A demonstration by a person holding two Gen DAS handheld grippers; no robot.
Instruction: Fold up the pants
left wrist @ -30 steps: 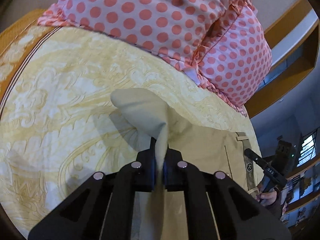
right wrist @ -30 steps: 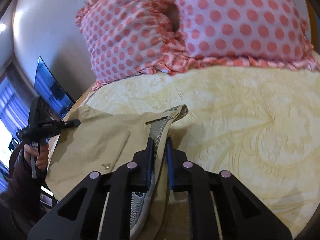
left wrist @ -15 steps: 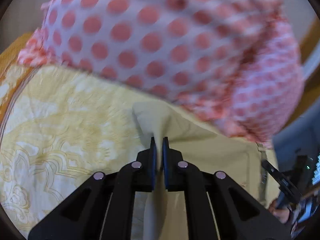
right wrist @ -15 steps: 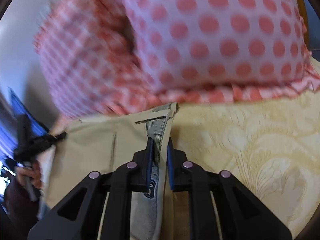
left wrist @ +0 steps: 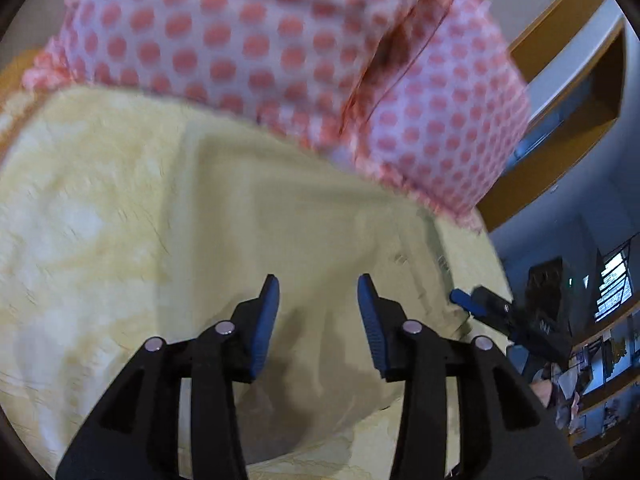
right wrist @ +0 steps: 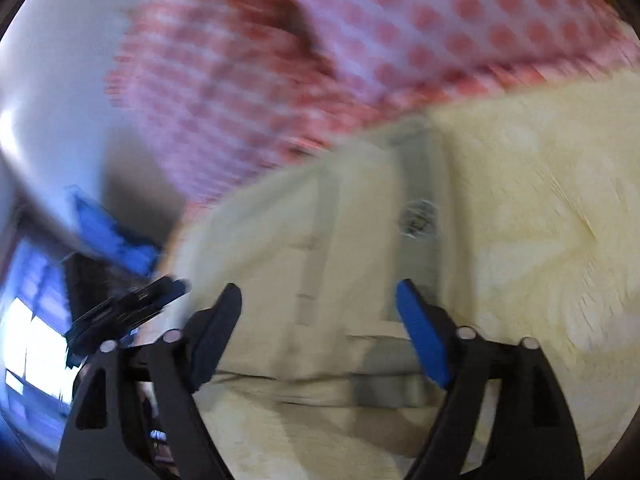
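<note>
The khaki pants lie folded flat on the yellow patterned bedspread, just in front of the pillows. My left gripper is open and empty above the pants' near part. In the right wrist view the pants show their waistband and a button. My right gripper is open and empty above the pants' near folded edge. Each gripper shows at the edge of the other's view: the right one, the left one. Both views are blurred by motion.
Two pink pillows with red dots lie right behind the pants and also fill the top of the right wrist view. A wooden headboard or shelf stands at the right. The bed's edge drops off near the window.
Both grippers were shut on the pants and carried the fabric toward the pillows. Now both have opened and let go, and the pants lie flat on the bedspread.
</note>
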